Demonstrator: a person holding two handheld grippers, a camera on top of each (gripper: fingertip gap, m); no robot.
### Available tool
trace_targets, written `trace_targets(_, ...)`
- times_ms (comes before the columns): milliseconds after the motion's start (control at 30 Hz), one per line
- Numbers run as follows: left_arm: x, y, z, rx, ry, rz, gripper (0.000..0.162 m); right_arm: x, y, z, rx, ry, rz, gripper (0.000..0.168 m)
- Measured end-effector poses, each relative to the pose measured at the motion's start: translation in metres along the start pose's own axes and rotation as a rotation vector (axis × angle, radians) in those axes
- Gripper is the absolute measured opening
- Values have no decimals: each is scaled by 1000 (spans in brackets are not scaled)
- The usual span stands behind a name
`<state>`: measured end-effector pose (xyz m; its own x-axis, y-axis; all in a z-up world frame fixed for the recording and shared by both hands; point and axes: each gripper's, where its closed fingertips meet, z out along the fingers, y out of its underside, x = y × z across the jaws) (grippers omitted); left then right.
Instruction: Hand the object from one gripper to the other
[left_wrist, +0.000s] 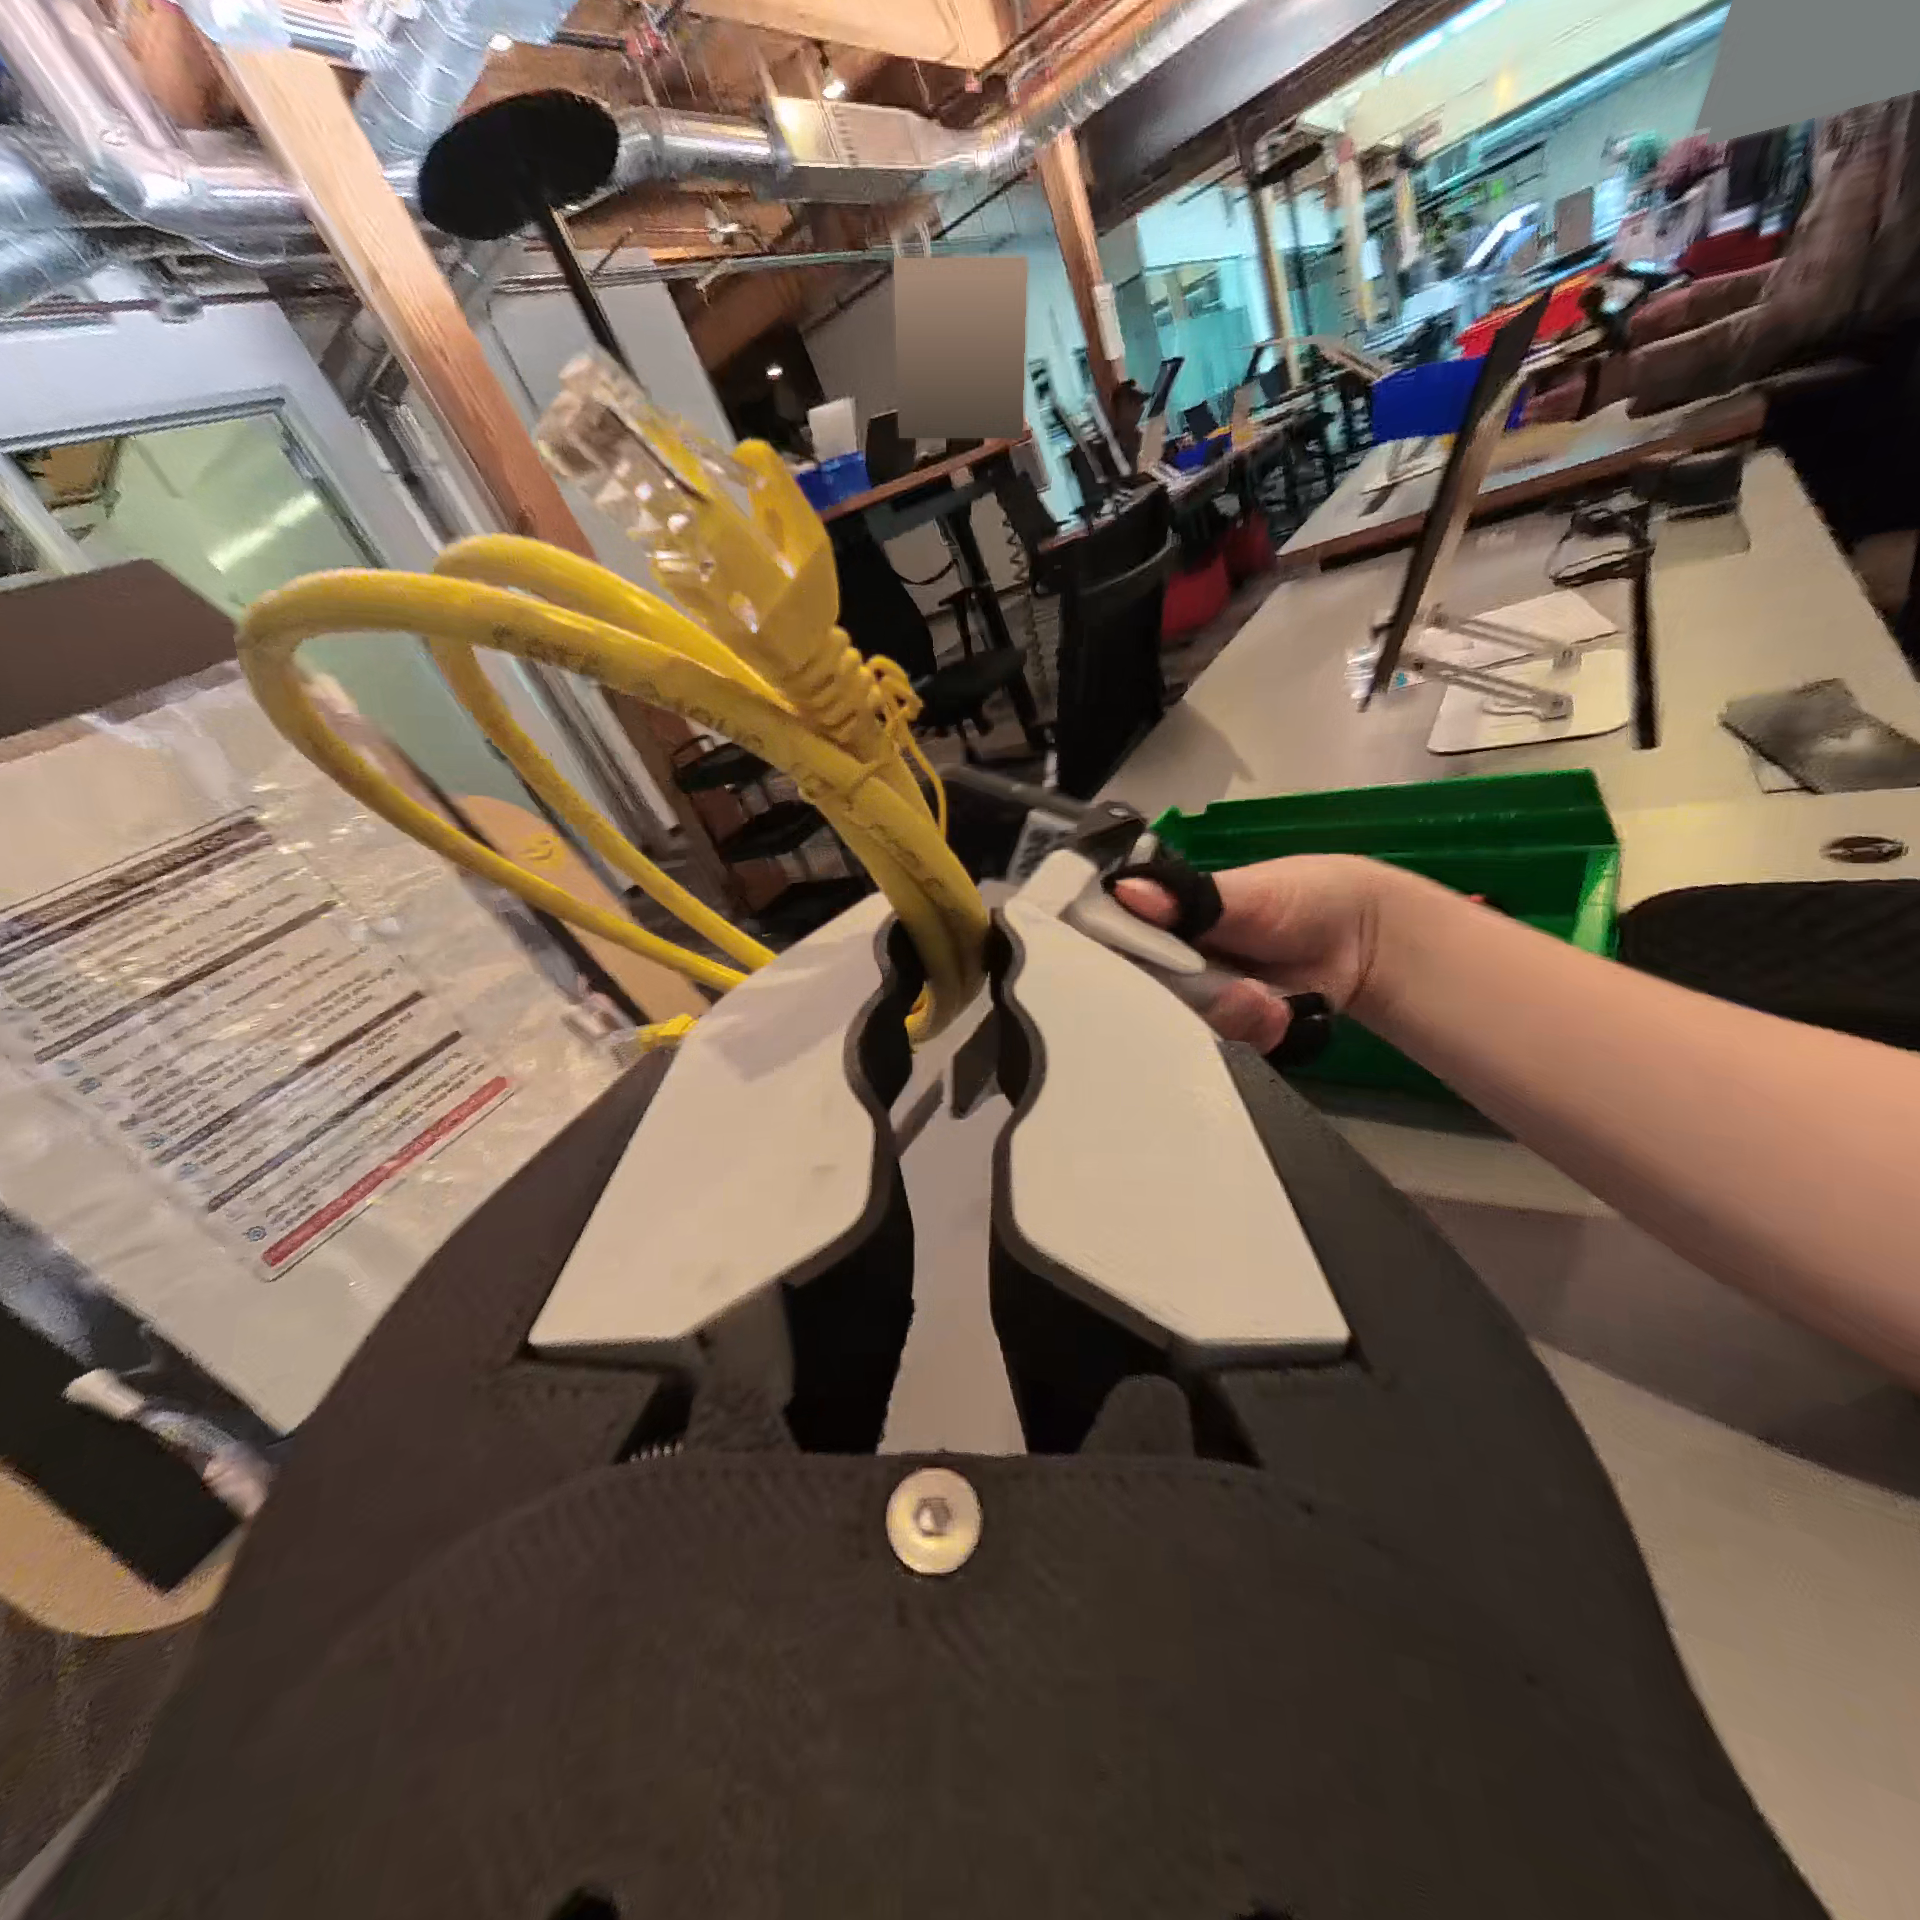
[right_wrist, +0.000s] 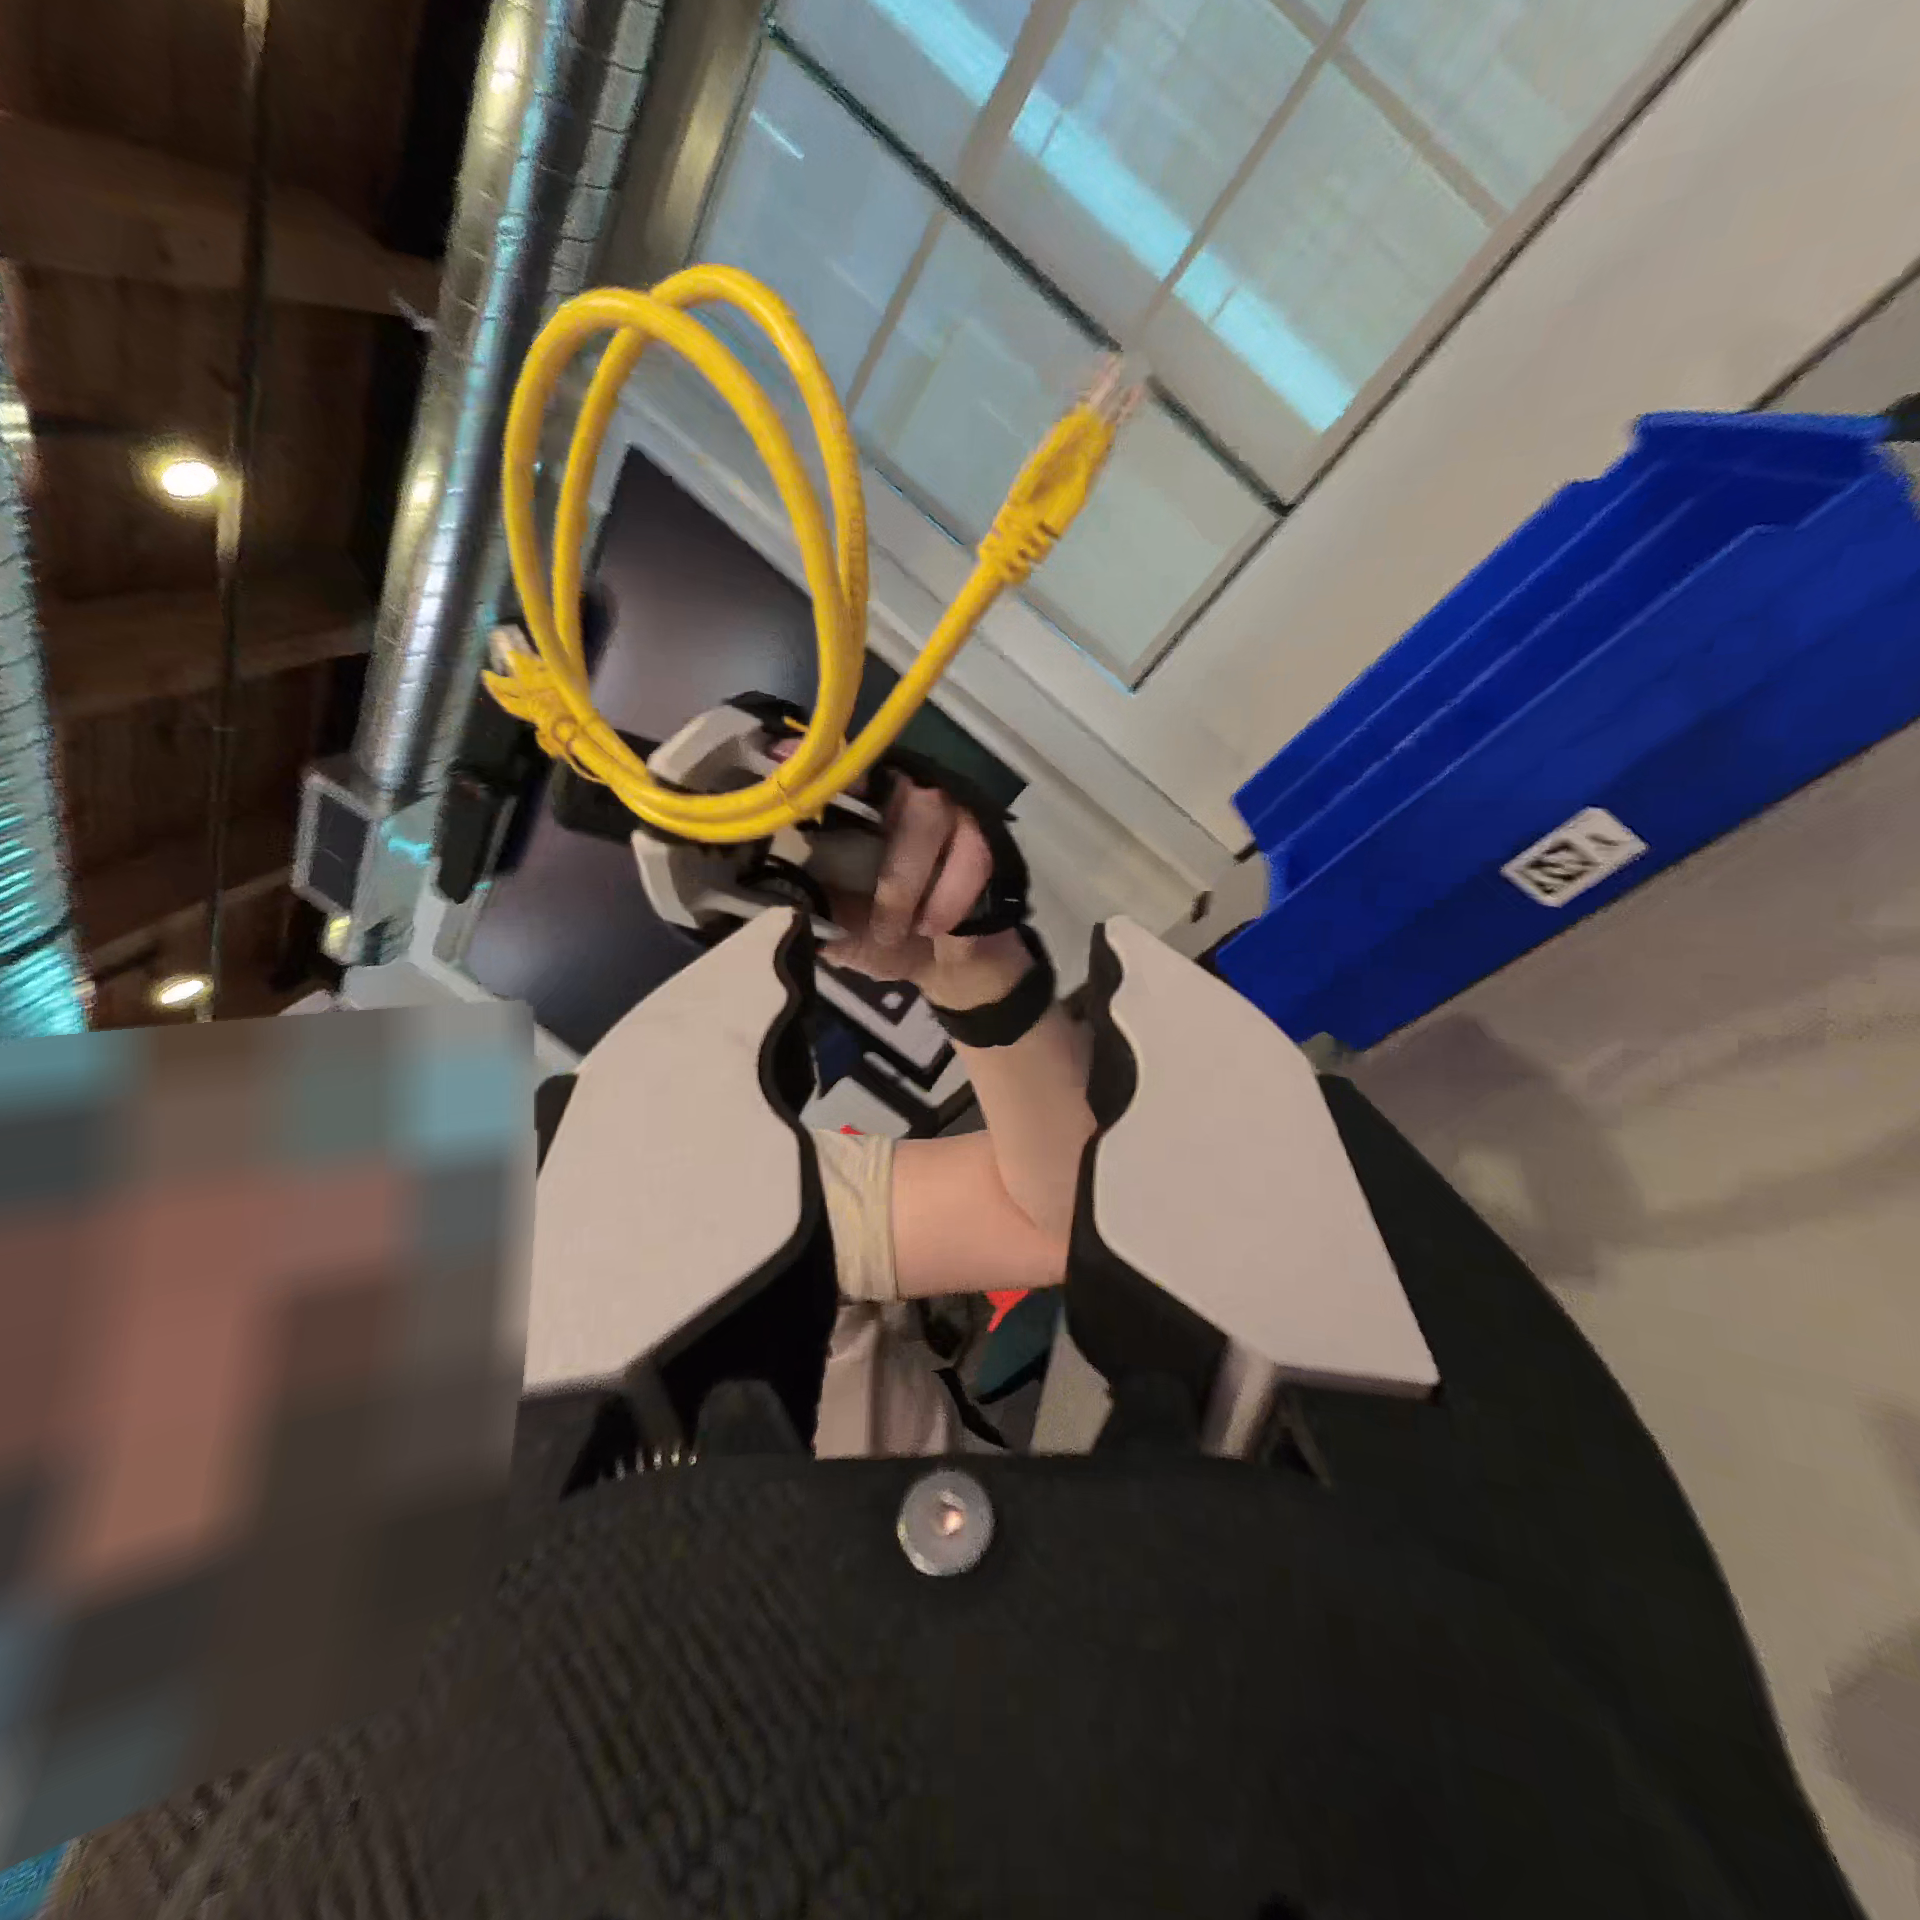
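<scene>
The left tongs (left_wrist: 951, 951) clamped the coiled yellow network cable (left_wrist: 582, 665); its loops rose above them, ahead of the right tongs (right_wrist: 951, 982), which stood apart and empty.

Exposed wooden beams (left_wrist: 395, 281) and silver ducts (left_wrist: 717, 145) are seen at the upper left of the left wrist view. White tables (left_wrist: 1455, 644) fill the right, with a green bin (left_wrist: 1455, 831). A paned window (right_wrist: 1091, 208) and blue bin (right_wrist: 1610, 707) are shown in the right wrist view.
</scene>
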<state>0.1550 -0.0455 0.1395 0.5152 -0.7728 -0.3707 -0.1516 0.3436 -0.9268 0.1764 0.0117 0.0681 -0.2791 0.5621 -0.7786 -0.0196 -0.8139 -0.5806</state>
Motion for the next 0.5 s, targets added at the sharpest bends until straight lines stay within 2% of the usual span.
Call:
trace_targets(33,-9,4,-2,-25,-58,35,11,8,-5,-6,25,84,-9,50)
trace_targets(133,-46,29,-6,-213,-338,287,11,26,-27,-22,144,363,-109,52)
trace_targets(200,-64,39,-6,-286,-481,395,11,13,-41,-23,207,465,-245,55)
trace_targets(333,-69,53,5,-342,-571,464,11,-42,-51,-1,279,593,-575,73)
trace_targets(500,-56,57,19,-369,-625,672,11,-83,-46,22,303,838,-923,74)
